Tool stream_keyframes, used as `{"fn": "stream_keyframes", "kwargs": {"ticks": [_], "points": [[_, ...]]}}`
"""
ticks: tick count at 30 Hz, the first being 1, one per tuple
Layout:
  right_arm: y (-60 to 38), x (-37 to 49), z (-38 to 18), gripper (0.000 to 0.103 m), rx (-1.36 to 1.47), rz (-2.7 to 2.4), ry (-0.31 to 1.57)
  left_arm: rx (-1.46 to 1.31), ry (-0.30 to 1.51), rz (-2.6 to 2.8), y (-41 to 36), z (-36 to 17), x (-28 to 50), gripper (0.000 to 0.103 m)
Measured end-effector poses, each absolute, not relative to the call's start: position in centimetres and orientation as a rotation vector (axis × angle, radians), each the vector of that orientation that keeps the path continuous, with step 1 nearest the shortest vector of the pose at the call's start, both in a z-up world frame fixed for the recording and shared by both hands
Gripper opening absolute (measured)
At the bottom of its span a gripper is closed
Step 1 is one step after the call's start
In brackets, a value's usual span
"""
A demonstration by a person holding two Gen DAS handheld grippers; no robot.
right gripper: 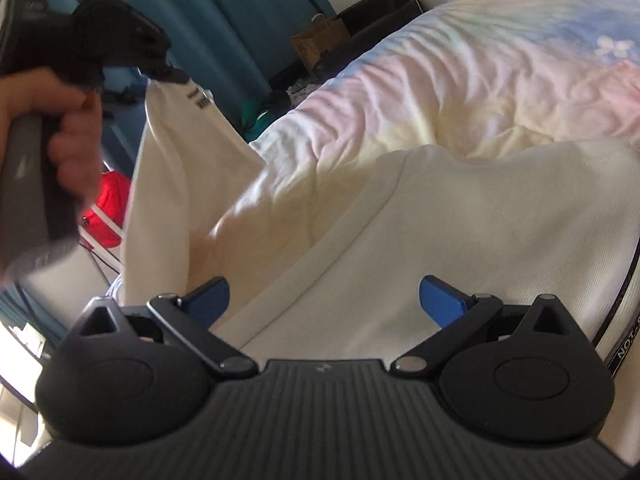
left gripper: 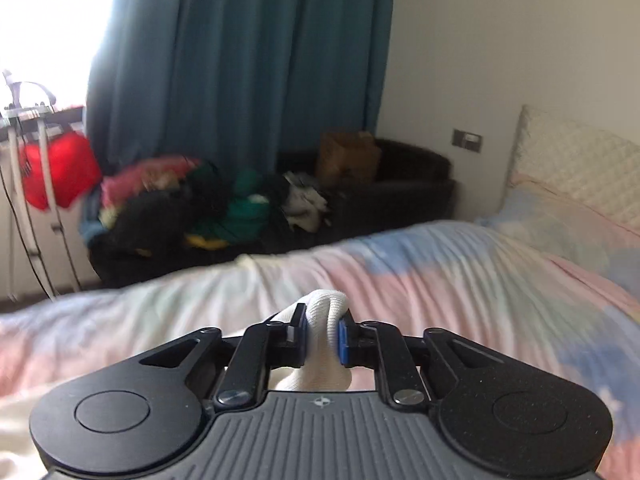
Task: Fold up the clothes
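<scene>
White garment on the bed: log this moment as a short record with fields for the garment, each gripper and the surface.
garment: white garment, one part lifted off the bed, the rest lying flat
left gripper: left gripper shut on a bunched fold of the cloth, raised above the bed
right gripper: right gripper open, over the flat part, gripping nothing
surface: pastel bedspread, wrinkled
background: teal curtain, dark sofa piled with clothes
</scene>
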State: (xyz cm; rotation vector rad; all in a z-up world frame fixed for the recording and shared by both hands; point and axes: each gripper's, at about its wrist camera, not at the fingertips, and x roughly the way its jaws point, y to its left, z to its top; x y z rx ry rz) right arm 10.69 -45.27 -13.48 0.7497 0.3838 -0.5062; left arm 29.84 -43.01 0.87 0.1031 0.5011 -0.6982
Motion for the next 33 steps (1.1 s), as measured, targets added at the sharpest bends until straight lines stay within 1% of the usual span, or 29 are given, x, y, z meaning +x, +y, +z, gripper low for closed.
{"fn": "stream_keyframes", "kwargs": {"ticks": [1,3,5,7,13,14,17,20,24,27,30,33], "points": [[-45.4,10.6,-13.6,0.103,0.757,-0.508,0.383,0.112,0.507,-0.71,-42.3,0.3,29.5,0.031],[-45.6,10.5,-13.8,0.103,0.77,-0.506,0.385,0.136,0.502,-0.693,-40.4,-0.5,28.7,0.053],[-45.7,10.4,-13.8,0.103,0.779,-0.497,0.384,0.14,0.513,-0.664,-37.2,-1.0,27.6,0.061],[-45.6,10.3,-13.6,0.103,0.781,-0.49,0.381,0.136,0.523,-0.623,-33.4,-1.2,26.2,0.064],[-45.1,10.3,-13.0,0.103,0.784,-0.398,0.366,0.085,0.524,-0.399,-19.0,-1.1,19.2,0.076],[-44.7,10.3,-12.7,0.103,0.771,-0.374,0.36,0.058,0.532,-0.358,-17.1,-1.2,18.1,0.079],[-43.3,10.4,-11.5,0.102,0.703,-0.297,0.352,0.033,0.593,-0.246,-11.4,-1.2,15.1,0.08],[-42.3,10.4,-10.8,0.102,0.69,-0.22,0.35,-0.005,0.586,-0.147,-7.0,-0.8,11.4,0.081],[-42.6,11.1,-11.5,0.102,0.817,-0.136,0.405,-0.177,0.583,-0.11,-2.0,-1.2,6.7,0.084],[-42.3,12.8,-11.6,0.103,0.854,-0.049,0.468,-0.226,0.579,-0.141,-0.7,-2.1,5.5,0.084],[-42.4,15.7,-11.2,0.103,0.848,-0.021,0.486,-0.214,0.602,-0.159,-0.6,-3.1,6.1,0.084],[-43.9,19.5,-12.7,0.103,0.96,-0.04,0.498,-0.204,0.604,-0.159,-0.6,-4.0,6.6,0.084]]}}
